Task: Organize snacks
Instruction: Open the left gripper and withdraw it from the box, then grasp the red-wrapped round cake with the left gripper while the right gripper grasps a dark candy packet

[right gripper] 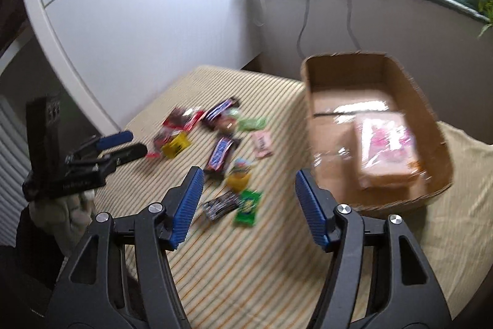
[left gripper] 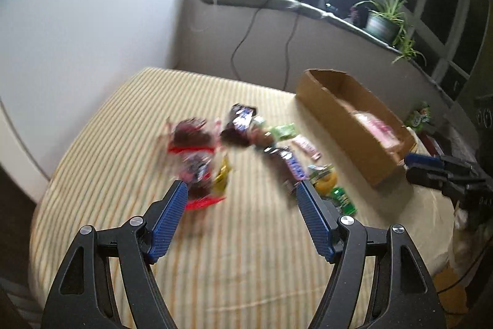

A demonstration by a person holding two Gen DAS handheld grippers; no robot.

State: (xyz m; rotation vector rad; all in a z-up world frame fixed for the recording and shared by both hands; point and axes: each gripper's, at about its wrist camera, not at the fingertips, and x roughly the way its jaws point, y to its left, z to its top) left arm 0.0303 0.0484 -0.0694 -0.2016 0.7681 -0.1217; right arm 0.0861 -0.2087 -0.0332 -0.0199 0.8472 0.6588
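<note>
A table draped in a yellow striped cloth is seen against a white wall below a cluttered window ledge. Loose snacks are scattered mid-table beside a cardboard box holding a pink packet — labels are blurred beyond reading. The left gripper and right gripper are held apart, empty.

Left gripper and right gripper: black angular frames with triangular cutouts, silver round screws, blue ribbed pads. Pale glove at 9 o'clock, right view.
</note>
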